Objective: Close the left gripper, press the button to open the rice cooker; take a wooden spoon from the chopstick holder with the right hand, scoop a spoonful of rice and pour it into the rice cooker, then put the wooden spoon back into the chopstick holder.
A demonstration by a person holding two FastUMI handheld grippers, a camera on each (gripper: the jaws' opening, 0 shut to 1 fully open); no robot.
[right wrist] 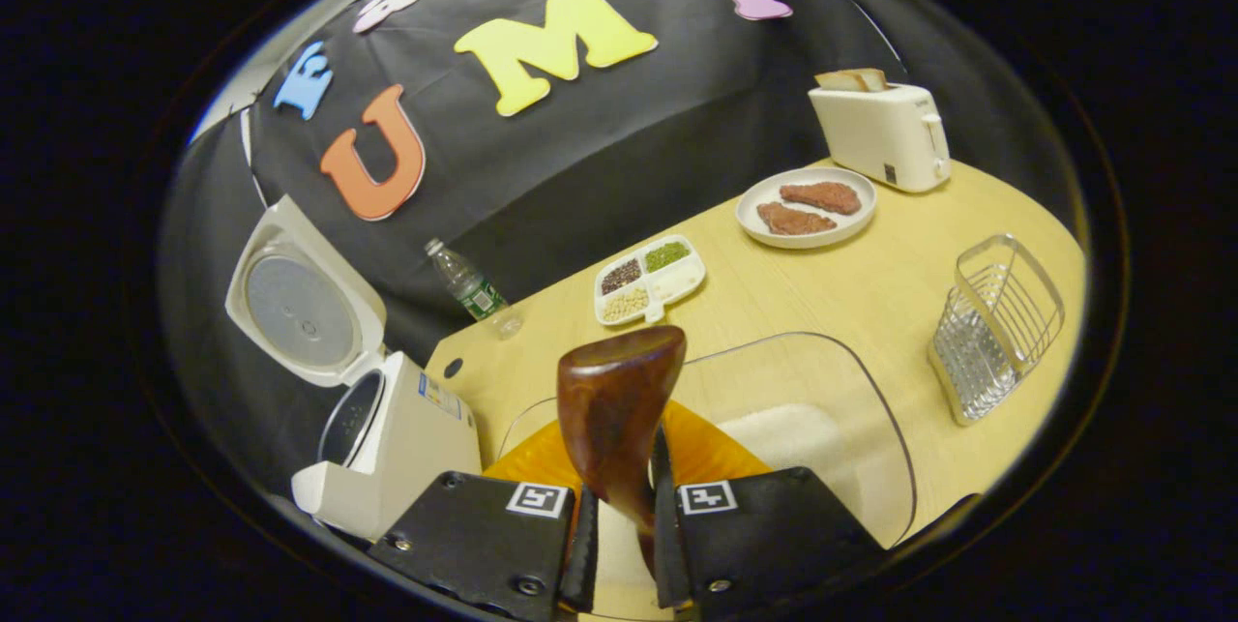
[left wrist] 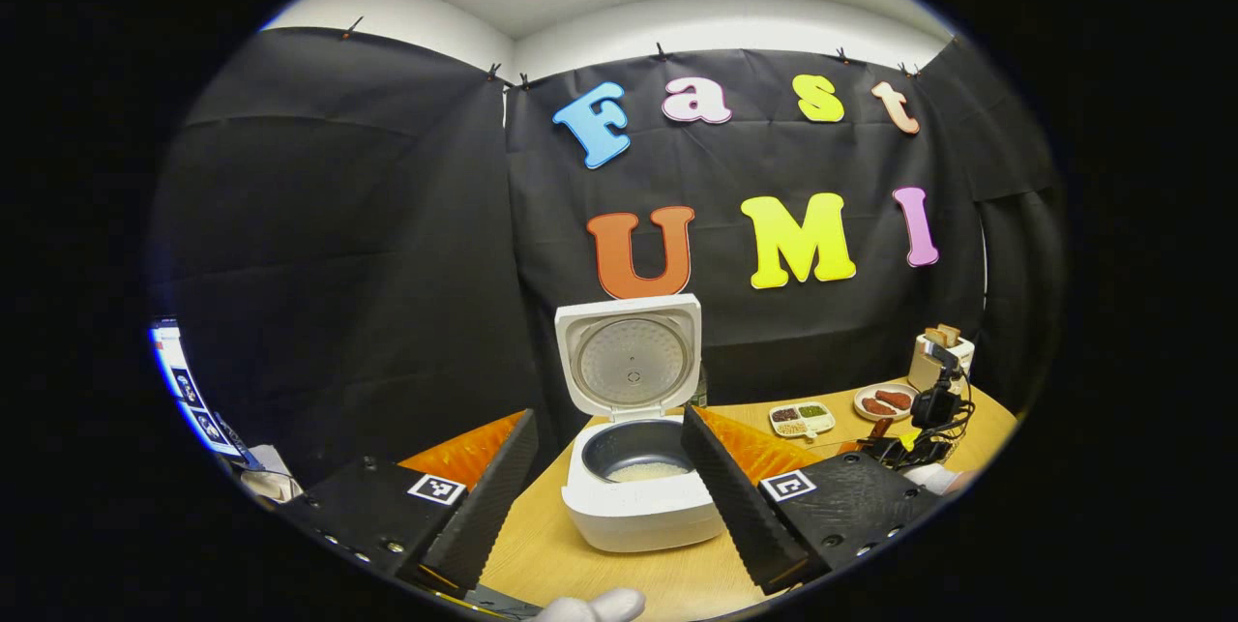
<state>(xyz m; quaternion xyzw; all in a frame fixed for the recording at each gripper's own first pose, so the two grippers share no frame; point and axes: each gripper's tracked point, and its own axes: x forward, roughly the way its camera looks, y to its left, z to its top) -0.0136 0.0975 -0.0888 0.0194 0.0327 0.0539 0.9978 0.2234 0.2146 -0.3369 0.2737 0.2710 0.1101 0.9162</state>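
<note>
The right gripper (right wrist: 619, 530) clamps the dark brown wooden spoon (right wrist: 616, 409) above the clear rice tub (right wrist: 875, 409), while the left gripper (left wrist: 609, 467) gapes wide before the open white rice cooker (left wrist: 638, 496); no legible labels.

R gripper (right wrist: 619, 530) jaws clamp wooden spoon (right wrist: 615, 409); cooker (right wrist: 372, 409) lid up.
</note>
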